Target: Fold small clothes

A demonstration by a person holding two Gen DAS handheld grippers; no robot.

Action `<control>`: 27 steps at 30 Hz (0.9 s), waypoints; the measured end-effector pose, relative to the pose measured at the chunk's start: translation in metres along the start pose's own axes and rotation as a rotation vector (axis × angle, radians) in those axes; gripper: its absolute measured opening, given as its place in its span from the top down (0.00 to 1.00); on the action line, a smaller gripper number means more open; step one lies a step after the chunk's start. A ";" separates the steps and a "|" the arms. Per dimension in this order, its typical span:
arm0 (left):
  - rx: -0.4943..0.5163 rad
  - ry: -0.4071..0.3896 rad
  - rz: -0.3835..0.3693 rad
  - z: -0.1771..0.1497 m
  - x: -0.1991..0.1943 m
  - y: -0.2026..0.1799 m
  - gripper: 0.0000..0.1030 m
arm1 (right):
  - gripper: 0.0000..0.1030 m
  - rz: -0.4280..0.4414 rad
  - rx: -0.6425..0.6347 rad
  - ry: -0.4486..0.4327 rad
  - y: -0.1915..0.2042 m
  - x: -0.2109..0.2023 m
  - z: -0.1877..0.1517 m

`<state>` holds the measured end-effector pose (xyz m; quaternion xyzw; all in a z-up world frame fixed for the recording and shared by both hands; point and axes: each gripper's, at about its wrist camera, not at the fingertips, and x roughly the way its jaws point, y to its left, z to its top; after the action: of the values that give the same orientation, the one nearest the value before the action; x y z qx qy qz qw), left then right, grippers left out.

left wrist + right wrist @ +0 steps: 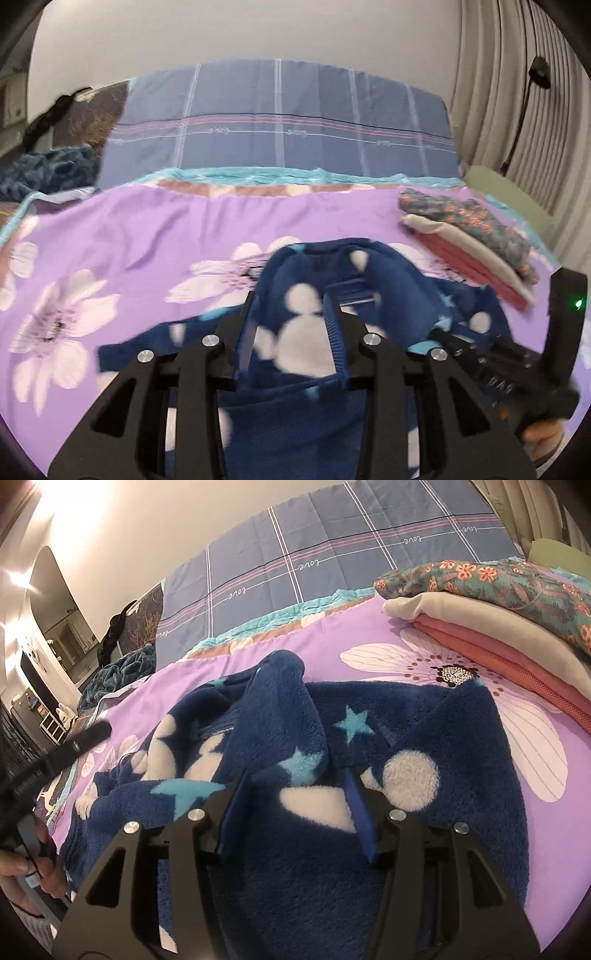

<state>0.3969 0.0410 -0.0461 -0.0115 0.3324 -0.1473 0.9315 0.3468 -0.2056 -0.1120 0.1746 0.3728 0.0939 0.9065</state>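
A dark blue fleece garment (424, 716) with white dots and light blue stars lies crumpled on the purple flowered bedsheet (369, 635). In the left wrist view the garment (306, 280) is bunched up between the fingers of my left gripper (291, 302), whose jaws stand apart with the fleece filling the gap. My right gripper (299, 779) is open, its jaws wide apart, resting low over the fleece. The right gripper's body also shows at the right in the left wrist view (517, 369).
A stack of folded clothes (517, 620), floral on top, then beige and coral, sits at the right of the bed. A blue plaid pillow (280, 122) stands at the head. A dark blue blanket (48, 170) lies bunched at the left. Curtains (517, 92) hang on the right.
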 end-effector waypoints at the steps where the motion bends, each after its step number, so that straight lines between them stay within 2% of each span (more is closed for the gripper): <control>1: -0.005 0.046 -0.022 -0.003 0.013 -0.002 0.65 | 0.48 0.000 0.000 0.000 0.000 0.000 0.000; 3: -0.004 0.198 0.006 -0.024 0.058 0.001 0.62 | 0.48 -0.001 -0.001 0.000 0.000 0.000 0.000; 5: -0.055 0.183 -0.049 -0.032 0.065 0.010 0.62 | 0.48 -0.006 -0.004 0.001 0.000 0.001 -0.001; 7: -0.089 0.182 -0.072 -0.030 0.065 0.016 0.62 | 0.48 -0.020 -0.012 0.005 0.002 0.002 0.000; 10: -0.053 0.178 -0.043 -0.028 0.064 0.009 0.62 | 0.48 -0.047 -0.026 0.021 0.004 0.007 0.000; 12: -0.041 0.149 -0.019 -0.026 0.050 0.006 0.60 | 0.48 -0.057 -0.034 0.019 0.005 0.007 -0.001; 15: -0.064 0.103 0.010 -0.026 -0.002 0.006 0.52 | 0.50 -0.065 -0.015 0.020 0.002 -0.004 0.001; 16: -0.050 0.075 -0.003 -0.029 -0.024 0.006 0.49 | 0.48 -0.078 -0.011 0.034 0.001 -0.013 0.002; 17: -0.016 0.031 -0.018 -0.035 -0.056 0.007 0.41 | 0.48 -0.080 -0.013 0.040 0.002 -0.031 0.000; 19: 0.046 -0.029 -0.013 -0.053 -0.104 0.010 0.32 | 0.45 -0.035 -0.071 0.028 0.007 -0.070 -0.009; 20: 0.088 -0.040 -0.007 -0.073 -0.134 0.013 0.28 | 0.45 -0.014 -0.120 0.015 0.009 -0.093 -0.019; 23: 0.124 -0.001 0.036 -0.118 -0.175 0.024 0.26 | 0.45 0.017 -0.226 0.017 0.009 -0.155 -0.065; 24: 0.122 0.015 0.048 -0.132 -0.184 0.026 0.26 | 0.48 0.039 -0.236 0.049 0.008 -0.169 -0.082; 25: 0.113 0.029 0.058 -0.149 -0.197 0.030 0.26 | 0.57 0.065 -0.235 0.084 0.008 -0.180 -0.097; 27: 0.088 0.032 0.071 -0.173 -0.216 0.034 0.25 | 0.65 0.149 -0.210 0.160 0.010 -0.202 -0.133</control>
<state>0.1391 0.1478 -0.0515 0.0438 0.3405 -0.1286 0.9304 0.1101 -0.2244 -0.0663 0.0980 0.4179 0.2129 0.8777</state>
